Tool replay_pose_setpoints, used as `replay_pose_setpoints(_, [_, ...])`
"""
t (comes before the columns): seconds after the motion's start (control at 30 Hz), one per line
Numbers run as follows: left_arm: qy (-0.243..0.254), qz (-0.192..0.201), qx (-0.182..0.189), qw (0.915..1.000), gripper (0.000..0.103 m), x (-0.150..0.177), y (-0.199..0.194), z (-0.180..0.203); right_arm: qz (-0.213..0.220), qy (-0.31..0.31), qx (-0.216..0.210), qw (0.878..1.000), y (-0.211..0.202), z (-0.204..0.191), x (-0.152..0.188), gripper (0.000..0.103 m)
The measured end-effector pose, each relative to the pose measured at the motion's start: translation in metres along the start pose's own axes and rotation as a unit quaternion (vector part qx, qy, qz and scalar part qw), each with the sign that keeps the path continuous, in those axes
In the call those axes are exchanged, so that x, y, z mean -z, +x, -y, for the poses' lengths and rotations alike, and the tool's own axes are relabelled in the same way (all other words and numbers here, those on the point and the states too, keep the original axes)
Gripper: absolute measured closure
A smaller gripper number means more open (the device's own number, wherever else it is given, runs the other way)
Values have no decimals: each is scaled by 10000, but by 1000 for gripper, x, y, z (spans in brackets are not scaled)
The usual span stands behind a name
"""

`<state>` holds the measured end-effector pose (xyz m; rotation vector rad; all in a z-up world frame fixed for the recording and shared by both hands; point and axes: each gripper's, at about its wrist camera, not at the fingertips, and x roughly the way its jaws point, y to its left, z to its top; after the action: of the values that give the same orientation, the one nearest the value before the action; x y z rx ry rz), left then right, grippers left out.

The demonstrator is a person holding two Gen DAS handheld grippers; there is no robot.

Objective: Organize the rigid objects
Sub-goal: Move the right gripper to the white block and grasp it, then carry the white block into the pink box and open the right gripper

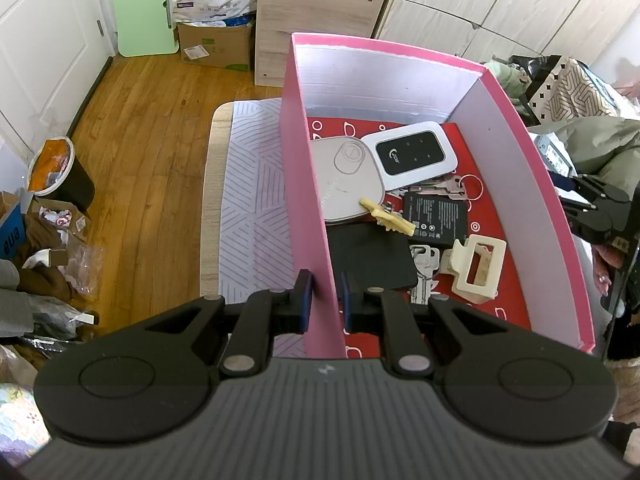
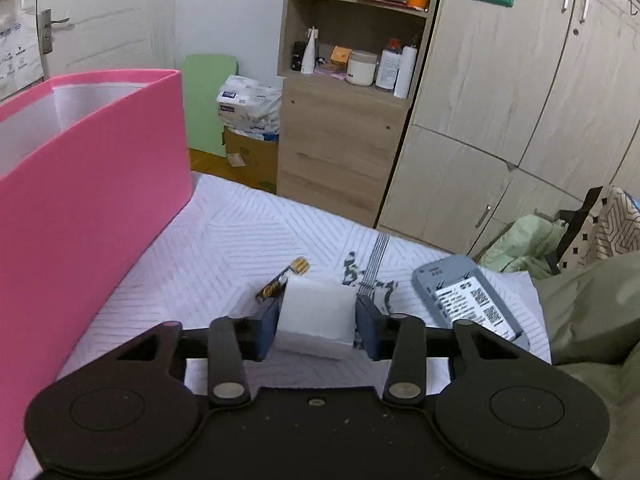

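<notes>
A pink box (image 1: 304,184) stands on the patterned white cloth (image 1: 252,184). My left gripper (image 1: 326,300) straddles its left wall, jaws close to the wall on both sides; contact is unclear. Inside lie a white router (image 1: 410,146), a grey square device (image 1: 344,180), a battery (image 1: 436,216), a black block (image 1: 372,258), a cream hair claw (image 1: 476,268), a yellow clip (image 1: 386,216) and keys (image 1: 448,188). My right gripper (image 2: 318,320) is shut on a white block (image 2: 316,314) above the cloth. The box (image 2: 80,208) is on its left.
On the cloth (image 2: 224,248) lie a small black-and-gold battery pack (image 2: 284,278) and a grey device shell (image 2: 468,300). Olive clothing (image 2: 592,320) lies to the right. Wooden cabinets (image 2: 344,140) stand behind; floor clutter and a bin (image 1: 60,172) are at the left.
</notes>
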<state>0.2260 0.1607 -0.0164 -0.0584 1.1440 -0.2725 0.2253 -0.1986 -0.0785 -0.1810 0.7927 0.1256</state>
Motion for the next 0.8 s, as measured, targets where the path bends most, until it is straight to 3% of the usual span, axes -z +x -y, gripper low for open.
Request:
replay_pose_setpoints(0.33, [-5,8,-4,10000,90,0,0,0,14,229,-66,9997,-3,2,4,53])
replay_pose_setpoints(0.8, [-32,19,-14,10000,90,1,-1,1,202,403,-88,9989,-27,-1,9,57])
